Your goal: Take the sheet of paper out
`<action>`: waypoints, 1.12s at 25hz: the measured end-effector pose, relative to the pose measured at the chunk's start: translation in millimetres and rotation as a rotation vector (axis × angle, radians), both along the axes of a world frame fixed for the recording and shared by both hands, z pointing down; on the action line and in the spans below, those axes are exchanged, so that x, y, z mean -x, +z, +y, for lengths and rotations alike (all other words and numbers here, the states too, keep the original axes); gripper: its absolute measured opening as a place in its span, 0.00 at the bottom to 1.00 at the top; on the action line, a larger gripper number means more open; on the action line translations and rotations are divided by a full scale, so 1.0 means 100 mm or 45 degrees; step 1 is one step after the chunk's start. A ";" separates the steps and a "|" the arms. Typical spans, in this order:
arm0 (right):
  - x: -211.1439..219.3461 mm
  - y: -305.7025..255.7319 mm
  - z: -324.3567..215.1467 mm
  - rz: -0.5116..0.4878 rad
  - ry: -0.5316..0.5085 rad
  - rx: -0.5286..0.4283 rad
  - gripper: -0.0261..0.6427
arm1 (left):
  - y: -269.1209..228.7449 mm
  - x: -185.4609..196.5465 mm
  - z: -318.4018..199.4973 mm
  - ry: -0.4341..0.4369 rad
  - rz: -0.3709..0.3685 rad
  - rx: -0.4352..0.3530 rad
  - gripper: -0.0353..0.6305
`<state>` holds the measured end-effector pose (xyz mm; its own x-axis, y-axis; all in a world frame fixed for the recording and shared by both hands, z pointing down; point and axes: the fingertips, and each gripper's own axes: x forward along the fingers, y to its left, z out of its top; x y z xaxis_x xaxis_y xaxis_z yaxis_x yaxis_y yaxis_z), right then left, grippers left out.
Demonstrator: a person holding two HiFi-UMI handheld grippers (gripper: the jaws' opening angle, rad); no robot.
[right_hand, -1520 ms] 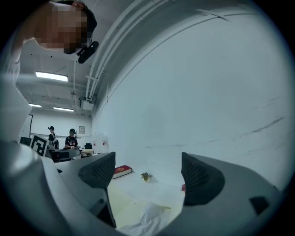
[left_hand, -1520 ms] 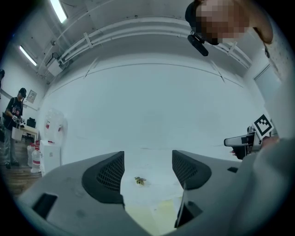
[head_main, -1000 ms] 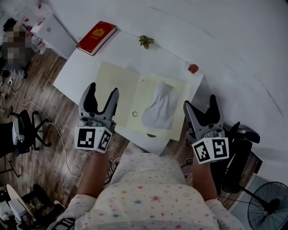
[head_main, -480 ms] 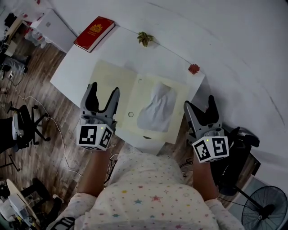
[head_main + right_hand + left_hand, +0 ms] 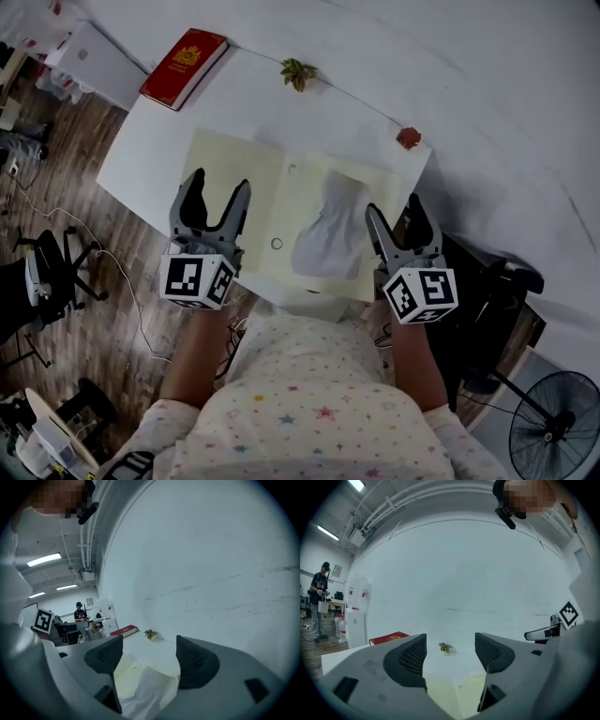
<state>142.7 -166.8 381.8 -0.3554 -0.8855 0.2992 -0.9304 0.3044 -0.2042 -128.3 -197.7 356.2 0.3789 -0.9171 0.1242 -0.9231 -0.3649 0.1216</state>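
Note:
A pale yellow folder (image 5: 234,178) lies open on the white table (image 5: 141,155). A crumpled white sheet of paper (image 5: 328,230) rests on its right half. My left gripper (image 5: 217,187) hovers open over the folder's left half, which shows below its jaws as the folder (image 5: 450,691). My right gripper (image 5: 394,208) is open at the folder's right edge, beside the sheet. In the right gripper view the sheet (image 5: 150,688) lies low between the open jaws of that gripper (image 5: 146,660), on the folder (image 5: 129,667). Neither gripper holds anything.
A red book (image 5: 184,67) lies at the table's far left corner. A small green plant (image 5: 298,71) and a red ornament (image 5: 408,138) stand along the wall edge. A chair (image 5: 56,272) is on the floor left, a fan (image 5: 553,436) at bottom right.
My right gripper has moved left, from beyond the table's right side up to the folder's right edge. The left gripper stays over the folder's left half, still open.

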 end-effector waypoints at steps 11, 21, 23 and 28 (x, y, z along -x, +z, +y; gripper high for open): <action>0.26 0.96 -0.15 0.049 -0.050 0.256 0.44 | 0.26 -0.11 -0.16 0.058 0.032 0.035 0.50; 0.54 1.54 -0.12 0.119 -0.065 0.461 0.41 | 0.46 -0.04 -0.12 0.061 0.027 0.089 0.50; 0.56 1.63 -0.11 0.113 -0.052 0.497 0.41 | 0.52 -0.02 -0.11 0.058 0.021 0.098 0.50; 0.55 1.76 -0.14 0.128 -0.002 0.562 0.41 | 0.71 -0.03 -0.12 0.057 0.033 0.137 0.50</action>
<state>87.5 -180.5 557.9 -0.3064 -0.6648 0.6813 -0.9519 0.2099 -0.2233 -125.6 -210.0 427.5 0.4238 -0.8809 0.2105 -0.9021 -0.3896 0.1858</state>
